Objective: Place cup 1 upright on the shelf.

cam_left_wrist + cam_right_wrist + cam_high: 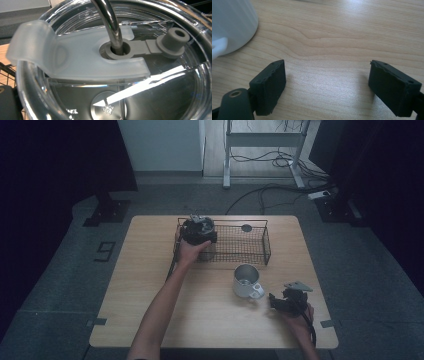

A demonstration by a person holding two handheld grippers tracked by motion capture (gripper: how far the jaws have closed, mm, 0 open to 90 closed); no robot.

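right now the left tongs [198, 231] grip a clear lid [107, 75] over the basket [250, 251], while the right tongs [327, 82] gape empty.

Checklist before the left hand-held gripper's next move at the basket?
1. Left hand-held gripper over the left end of the wire basket: ok.
2. Its grip: cannot tell, jaws hidden.
3. Clear lid close in front of it, metal straw through the lid's hole: ok.
4. Right hand-held gripper open, bare table between its jaws: ok.
5. White mug upright, outside the basket, apart from the right hand-held gripper: ok.
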